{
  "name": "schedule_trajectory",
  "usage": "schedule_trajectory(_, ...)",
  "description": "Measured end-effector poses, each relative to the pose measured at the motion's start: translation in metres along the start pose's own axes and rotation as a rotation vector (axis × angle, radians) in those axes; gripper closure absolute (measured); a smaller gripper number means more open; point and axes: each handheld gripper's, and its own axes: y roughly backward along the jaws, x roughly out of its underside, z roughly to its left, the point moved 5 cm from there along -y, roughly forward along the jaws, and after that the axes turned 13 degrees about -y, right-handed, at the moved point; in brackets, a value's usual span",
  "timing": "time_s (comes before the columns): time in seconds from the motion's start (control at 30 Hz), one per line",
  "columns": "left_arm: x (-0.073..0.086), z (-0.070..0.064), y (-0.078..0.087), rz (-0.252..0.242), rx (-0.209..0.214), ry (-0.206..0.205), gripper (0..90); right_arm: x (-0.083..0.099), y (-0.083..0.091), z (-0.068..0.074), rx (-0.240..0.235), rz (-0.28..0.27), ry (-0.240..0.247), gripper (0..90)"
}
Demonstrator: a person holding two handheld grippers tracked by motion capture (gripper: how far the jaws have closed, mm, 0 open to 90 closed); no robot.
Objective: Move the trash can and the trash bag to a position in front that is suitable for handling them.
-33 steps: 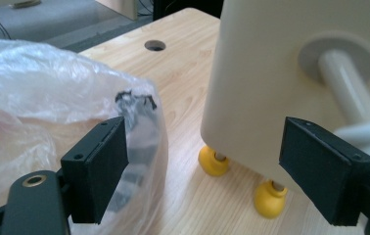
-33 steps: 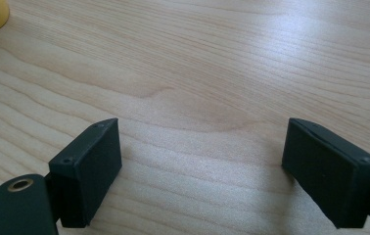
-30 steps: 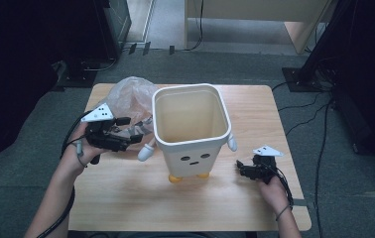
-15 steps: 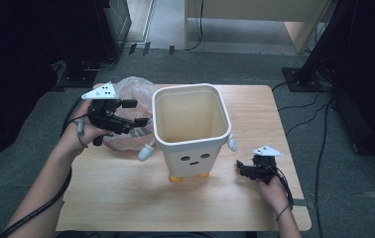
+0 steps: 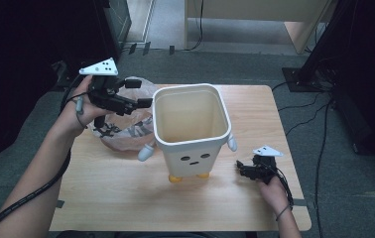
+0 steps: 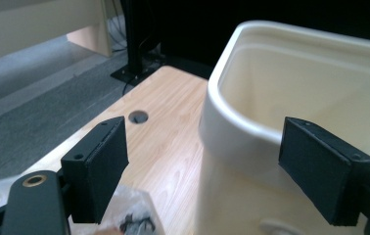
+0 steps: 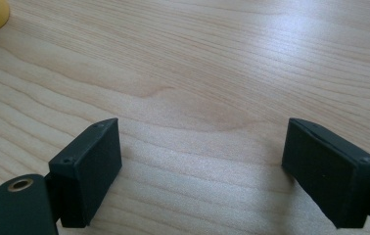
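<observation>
Left gripper view alone shows parted fingers [image 6: 97, 174] flanking the bin [image 6: 251, 132] rim.

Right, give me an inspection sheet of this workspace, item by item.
Surface: light wooden table, with a round hole near one edge.
Job's things: cream bin with a face, upright and open; nothing seen inside it. Crumpled clear plastic bag lies beside it.
Clutter: nothing seen.
Grippers: left gripper open, raised over the bag near the bin's rim, holding nothing. Right gripper open, low on the table beside the bin.
Cables: a black cable trails along the left forearm; more cables lie on the floor.
Surroundings: grey carpet, dark stands, wooden furniture behind.
</observation>
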Motion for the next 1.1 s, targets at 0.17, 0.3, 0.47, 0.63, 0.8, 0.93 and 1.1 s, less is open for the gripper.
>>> schedule_trajectory(0.17,-0.012,0.003,-0.006,0.001,0.002,-0.007,18.6,0.000,0.000,0.000,0.001,0.000,-0.002,14.6)
schedule_trajectory(0.3,-0.014,0.002,-0.017,0.001,0.020,-0.002,18.7,0.000,0.000,0.000,0.000,0.000,-0.001,14.6)
schedule_trajectory(0.47,-0.011,0.002,-0.031,0.013,0.039,0.004,32.4,0.000,0.000,0.000,0.000,0.000,-0.001,14.6)
schedule_trajectory(0.63,-0.010,0.003,-0.044,0.045,0.056,0.064,41.9,0.000,0.000,0.000,0.000,0.000,-0.001,14.6)
schedule_trajectory(0.8,-0.012,0.004,-0.054,0.098,0.044,0.048,53.6,0.000,0.000,0.000,0.000,0.000,-0.001,14.6)
schedule_trajectory(0.93,-0.016,0.001,-0.059,0.118,0.048,0.020,67.1,0.000,0.000,0.000,0.000,0.000,-0.001,14.6)
schedule_trajectory(1.1,-0.018,-0.003,-0.060,0.123,0.052,-0.008,76.9,0.000,0.000,0.000,0.000,0.000,-0.001,14.6)
